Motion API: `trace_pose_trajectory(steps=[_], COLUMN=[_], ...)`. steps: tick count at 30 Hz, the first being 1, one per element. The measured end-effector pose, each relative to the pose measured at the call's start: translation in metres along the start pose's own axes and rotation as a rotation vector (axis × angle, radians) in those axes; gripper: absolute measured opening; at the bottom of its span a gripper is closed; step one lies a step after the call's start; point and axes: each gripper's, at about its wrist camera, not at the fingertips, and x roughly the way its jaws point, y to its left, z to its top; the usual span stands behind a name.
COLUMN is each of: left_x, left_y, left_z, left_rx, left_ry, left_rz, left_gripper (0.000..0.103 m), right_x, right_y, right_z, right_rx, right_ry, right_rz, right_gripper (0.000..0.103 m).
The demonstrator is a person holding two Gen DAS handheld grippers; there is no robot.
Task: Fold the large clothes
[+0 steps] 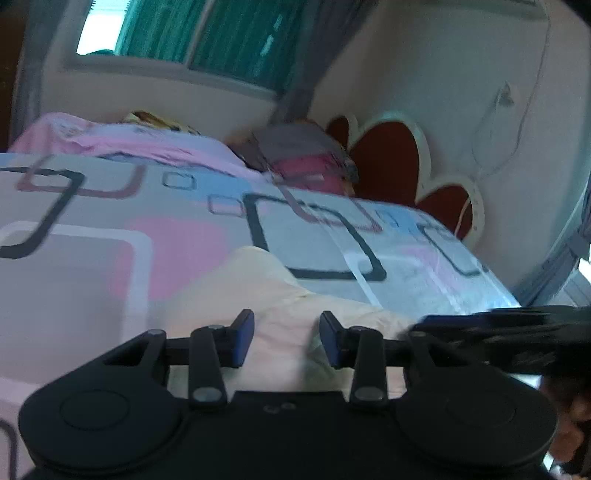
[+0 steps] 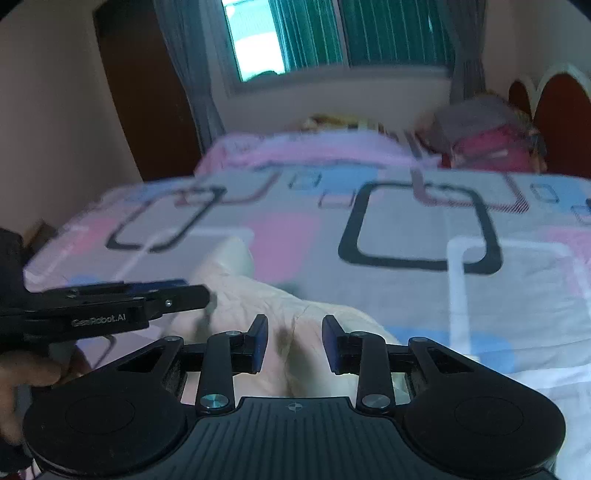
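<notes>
A cream-coloured garment [image 1: 266,295] lies crumpled on the bed near its front edge; it also shows in the right wrist view [image 2: 258,299]. My left gripper [image 1: 287,338] is open, low over the garment, nothing between its blue pads. My right gripper [image 2: 294,341] is open too, just above the garment's folds, empty. The left gripper shows from the side in the right wrist view [image 2: 177,295], close beside the right one. The right gripper shows blurred at the right edge of the left wrist view [image 1: 498,328].
The bed [image 1: 92,229] is covered by a sheet with pink, blue and grey squares [image 2: 421,225]. Pink bedding [image 1: 122,142] and a pile of pillows [image 1: 314,162] lie at the far side. A red headboard [image 1: 388,162] stands right, a window [image 2: 314,33] behind.
</notes>
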Motion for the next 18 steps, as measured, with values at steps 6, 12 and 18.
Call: trace_pose_trajectory(steps=[6,12,18], left_x=[0.046,0.07,0.074], left_y=[-0.021,-0.025,-0.026], left_z=[-0.008,-0.025,-0.031], left_rx=[0.039,0.093,0.114], left_ry=[0.107,0.148,0.154], left_rz=[0.008,0.07,0.089], left_gripper=[0.037,0.037,0.037], right_x=[0.034,0.048,0.053], right_y=[-0.034,-0.061,-0.063], right_z=[-0.031,-0.043,-0.049], right_rx=[0.093,0.198,0.215], right_ry=[0.043,0.057,0.04], right_rz=[-0.075,-0.022,-0.005], right_gripper=[0.032,0.032,0.032])
